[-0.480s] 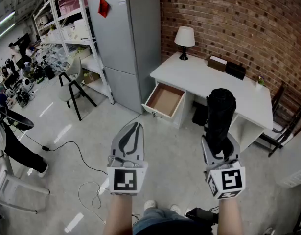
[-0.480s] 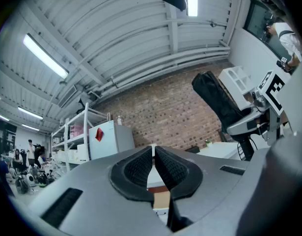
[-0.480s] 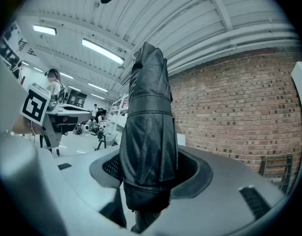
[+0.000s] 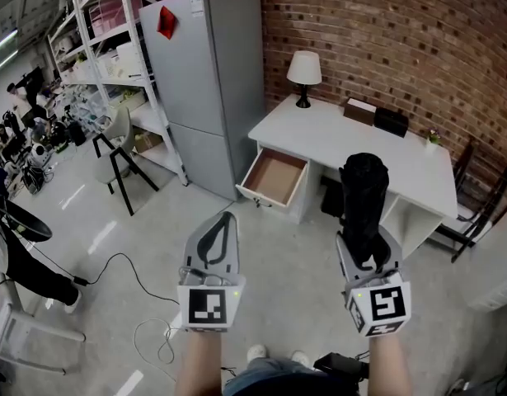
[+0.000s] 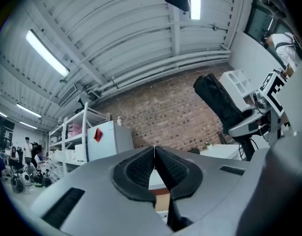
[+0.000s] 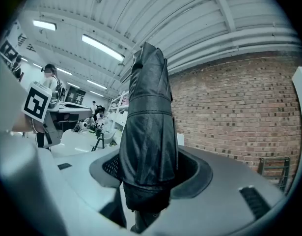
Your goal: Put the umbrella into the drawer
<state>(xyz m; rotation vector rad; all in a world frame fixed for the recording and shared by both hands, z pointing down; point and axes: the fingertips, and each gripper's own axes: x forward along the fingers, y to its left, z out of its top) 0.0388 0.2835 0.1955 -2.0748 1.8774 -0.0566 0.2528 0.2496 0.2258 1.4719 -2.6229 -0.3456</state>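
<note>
**While the drawer (image 4: 275, 176) hangs open from the desk (image 4: 344, 134), the umbrella (image 4: 363, 196) stands pinched just short of it**

In the head view, the white desk stands against a brick wall, and its drawer is pulled out of the desk's left front, showing a brown bottom. The right gripper (image 4: 367, 252) is out on the floor in front of the desk's right half. It is clamped on the lower end of the folded black umbrella, which stands upright above the jaws and overlaps the desk's front edge in the picture. The left gripper (image 4: 227, 219) hovers in front of the desk's drawer end, its jaws pressed together. A lamp (image 4: 303, 71) sits on the desk's back left corner, and a grey fridge (image 4: 208, 81) stands near the desk's left end.

In the left gripper view, the two pads (image 5: 141, 168) meet at their tips with nothing between them. The umbrella rises at the upper right, above the pale desk top.

In the right gripper view, the pads press the umbrella's black fabric from both sides near its bottom. The fabric rises upright from the jaws, and the brick wall behind the desk fills the right side.
</note>
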